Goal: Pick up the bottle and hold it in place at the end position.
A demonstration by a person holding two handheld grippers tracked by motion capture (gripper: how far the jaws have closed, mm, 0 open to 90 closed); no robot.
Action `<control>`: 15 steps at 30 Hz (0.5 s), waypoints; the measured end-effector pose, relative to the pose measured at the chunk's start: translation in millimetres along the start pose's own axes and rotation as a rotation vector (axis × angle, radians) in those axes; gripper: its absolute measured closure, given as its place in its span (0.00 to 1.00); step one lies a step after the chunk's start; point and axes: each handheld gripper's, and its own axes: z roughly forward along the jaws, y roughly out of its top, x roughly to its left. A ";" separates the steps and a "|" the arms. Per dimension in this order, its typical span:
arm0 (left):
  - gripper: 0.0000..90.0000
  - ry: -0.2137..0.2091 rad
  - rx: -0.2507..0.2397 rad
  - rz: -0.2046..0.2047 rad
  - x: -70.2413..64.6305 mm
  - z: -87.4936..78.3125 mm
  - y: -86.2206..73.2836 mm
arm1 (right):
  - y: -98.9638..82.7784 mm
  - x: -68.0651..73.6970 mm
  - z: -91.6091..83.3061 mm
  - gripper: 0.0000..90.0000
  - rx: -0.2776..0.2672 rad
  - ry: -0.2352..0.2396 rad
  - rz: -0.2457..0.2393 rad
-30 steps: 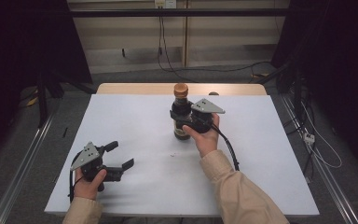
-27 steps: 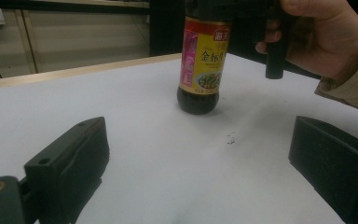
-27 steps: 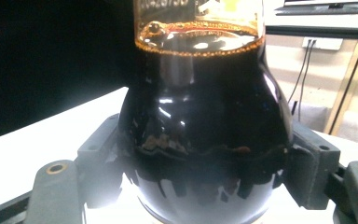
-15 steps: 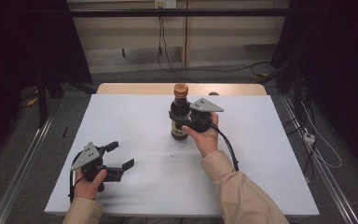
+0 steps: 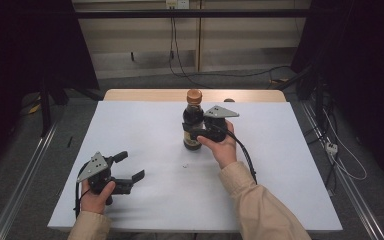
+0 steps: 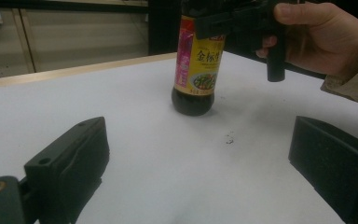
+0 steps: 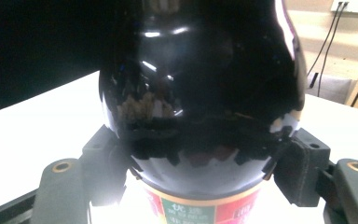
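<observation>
Right claw [image 5: 194,131] is closed around the dark bottle [image 5: 193,125], and its jaws have just been closing on it. In the right gripper view both black jaws sit against the two sides of the glossy black glass, just above the coloured label, so the pads press on the bottle. The person's right hand [image 5: 222,145] holds this claw from behind, with the grey three-cornered plate on top and the black cable running back along the beige sleeve [image 5: 260,205].

The bottle stands upright on the white worktop [image 5: 280,165], toward the far edge and a little right of the middle. It has a brown cap [image 5: 194,95] and a yellow and pink label [image 6: 200,58]; the liquid inside looks almost black. In the left gripper view the bottom of the bottle rests on the worktop, and the right claw [image 6: 233,18] crosses it high up, at the top of the label.

Left claw [image 5: 128,166] is open, with nothing between its jaws. The left hand [image 5: 96,195] holds it low near the front left corner of the worktop, well apart from the bottle, and it points toward the bottle. A few small dark specks [image 6: 229,138] lie on the worktop between the two claws.
</observation>
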 end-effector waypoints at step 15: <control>0.05 0.001 0.010 0.011 -1.7 4.6 4.8 | -2.3 -2.6 -0.3 0.33 -0.005 0.029 0.000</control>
